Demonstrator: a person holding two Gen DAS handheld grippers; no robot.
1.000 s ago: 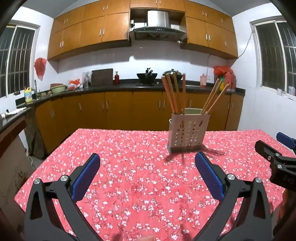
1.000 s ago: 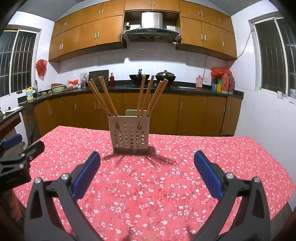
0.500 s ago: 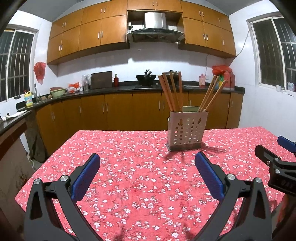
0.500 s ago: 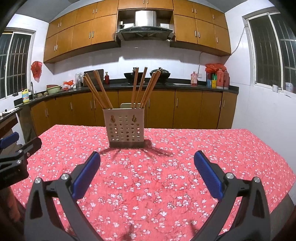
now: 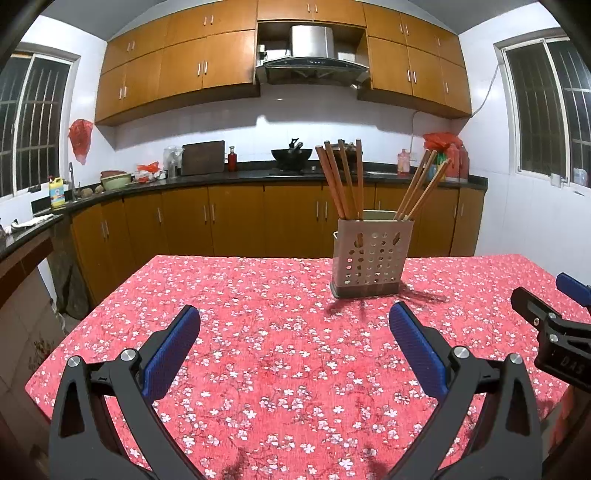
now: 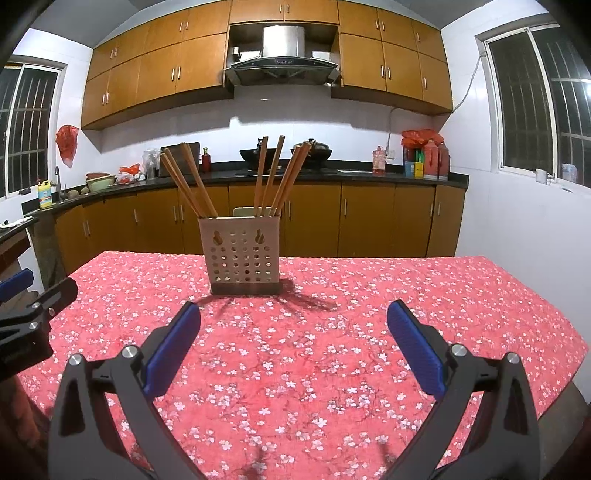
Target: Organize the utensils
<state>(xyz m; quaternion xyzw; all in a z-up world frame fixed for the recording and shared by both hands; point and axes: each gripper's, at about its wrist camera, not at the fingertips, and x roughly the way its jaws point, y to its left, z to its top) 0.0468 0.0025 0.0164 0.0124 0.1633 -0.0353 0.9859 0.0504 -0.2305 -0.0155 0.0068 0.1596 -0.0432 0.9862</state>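
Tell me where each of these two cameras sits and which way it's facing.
Left wrist: on the left gripper, facing the kitchen counter; the right gripper shows at right.
Right wrist: on the right gripper, facing likewise; the left gripper shows at left.
Shared: beige perforated holder of wooden chopsticks on the red floral tablecloth.

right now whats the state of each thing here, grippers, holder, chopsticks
left gripper: open, empty, above the tablecloth
right gripper: open, empty, above the tablecloth
utensil holder: upright on the tablecloth, untouched
chopsticks: standing in the holder in two leaning groups, fanned out
range hood cabinet: doors shut
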